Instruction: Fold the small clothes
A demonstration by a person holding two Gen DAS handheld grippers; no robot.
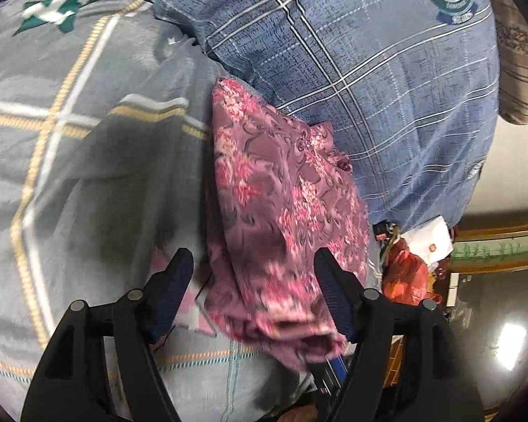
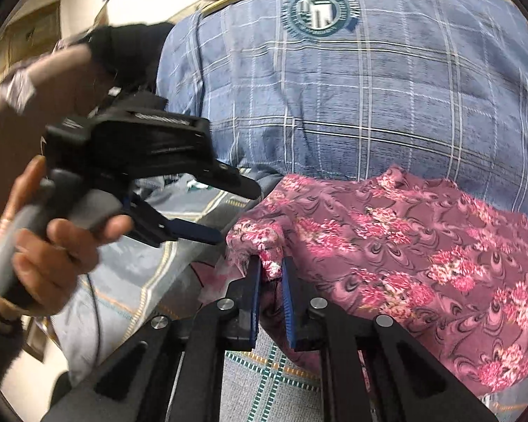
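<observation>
A small pink floral garment (image 1: 281,204) lies on a grey plaid blanket (image 1: 70,140), partly folded, its far edge against a blue plaid pillow (image 1: 387,70). My left gripper (image 1: 253,256) is open, with the near part of the garment between its fingers; no grip shows. In the right wrist view the garment (image 2: 404,253) spreads to the right. My right gripper (image 2: 271,263) is shut on a corner of its edge. The left gripper (image 2: 236,214) shows there too, open, held by a hand at the left of the garment.
The blue pillow (image 2: 334,88) with a round green emblem fills the back. A brown patterned pillow (image 1: 517,70) lies beyond it. Past the bed's edge are a red bag (image 1: 404,274), white items and a floor (image 1: 503,316). A cable (image 2: 95,316) hangs below the hand.
</observation>
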